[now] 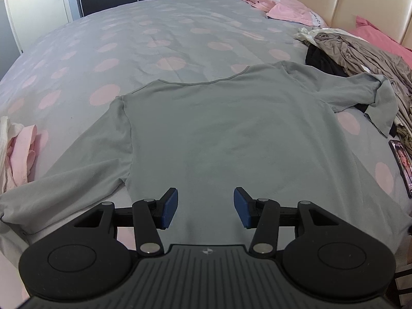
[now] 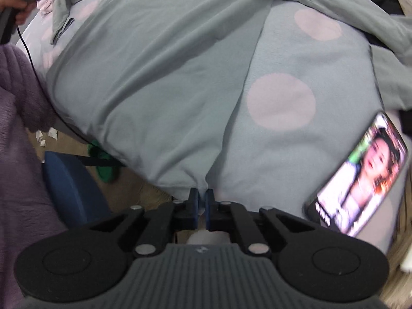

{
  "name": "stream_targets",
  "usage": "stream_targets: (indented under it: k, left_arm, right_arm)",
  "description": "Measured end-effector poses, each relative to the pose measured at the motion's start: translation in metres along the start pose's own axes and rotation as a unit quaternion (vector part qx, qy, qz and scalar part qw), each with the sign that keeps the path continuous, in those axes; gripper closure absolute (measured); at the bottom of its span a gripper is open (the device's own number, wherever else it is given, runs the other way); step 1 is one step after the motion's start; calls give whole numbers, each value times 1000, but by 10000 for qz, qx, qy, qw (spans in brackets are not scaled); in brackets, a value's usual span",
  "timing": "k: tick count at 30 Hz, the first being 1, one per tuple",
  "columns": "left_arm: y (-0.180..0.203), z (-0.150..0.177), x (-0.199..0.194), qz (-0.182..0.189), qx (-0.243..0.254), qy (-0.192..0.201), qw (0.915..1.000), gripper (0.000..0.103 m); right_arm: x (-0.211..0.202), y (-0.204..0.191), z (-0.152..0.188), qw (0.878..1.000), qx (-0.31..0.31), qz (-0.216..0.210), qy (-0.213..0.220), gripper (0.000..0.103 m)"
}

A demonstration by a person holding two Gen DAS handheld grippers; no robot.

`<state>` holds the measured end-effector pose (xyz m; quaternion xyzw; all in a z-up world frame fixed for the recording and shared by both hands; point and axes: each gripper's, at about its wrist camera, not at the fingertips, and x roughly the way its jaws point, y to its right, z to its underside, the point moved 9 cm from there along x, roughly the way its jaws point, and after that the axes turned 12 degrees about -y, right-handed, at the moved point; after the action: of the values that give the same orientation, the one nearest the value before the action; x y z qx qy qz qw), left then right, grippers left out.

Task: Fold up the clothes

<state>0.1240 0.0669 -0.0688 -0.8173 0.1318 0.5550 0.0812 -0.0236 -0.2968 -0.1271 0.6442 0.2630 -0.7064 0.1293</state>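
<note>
A grey-green long-sleeved shirt (image 1: 219, 128) lies spread flat on the spotted bedspread (image 1: 154, 38), neckline at the far side and sleeves out to both sides. My left gripper (image 1: 205, 207) hovers open over the shirt's near hem, with nothing between its blue pads. In the right wrist view the shirt (image 2: 154, 77) reaches the bed's edge, and my right gripper (image 2: 202, 200) is shut on its hem corner there, the cloth puckering into the jaws. A hand (image 2: 15, 5) holding the other gripper shows at the top left.
A lit phone (image 2: 360, 175) lies on the bed close to the right gripper, also visible as the phone (image 1: 403, 164). A pile of clothes (image 1: 360, 54) sits at the right, pink pillows (image 1: 288, 7) at the headboard, pink and white garments (image 1: 20, 149) at the left. A blue chair (image 2: 69, 185) stands below the bed's edge.
</note>
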Motion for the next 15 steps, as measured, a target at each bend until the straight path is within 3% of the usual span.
stream_targets:
  k: [6, 10, 13, 15]
  left_arm:
    - [3, -3, 7, 42, 46, -114, 9999, 57]
    - [6, -3, 10, 72, 101, -166, 9998, 57]
    - [7, -1, 11, 82, 106, -231, 9996, 57]
    - [7, 1, 10, 103, 92, -253, 9996, 57]
  right_arm:
    - [11, -5, 29, 9964, 238, -9, -808, 98]
    - [29, 1, 30, 9945, 328, 41, -995, 98]
    - [30, 4, 30, 9932, 299, 210, -1103, 92]
    - [27, 1, 26, 9931, 94, 508, -1057, 79]
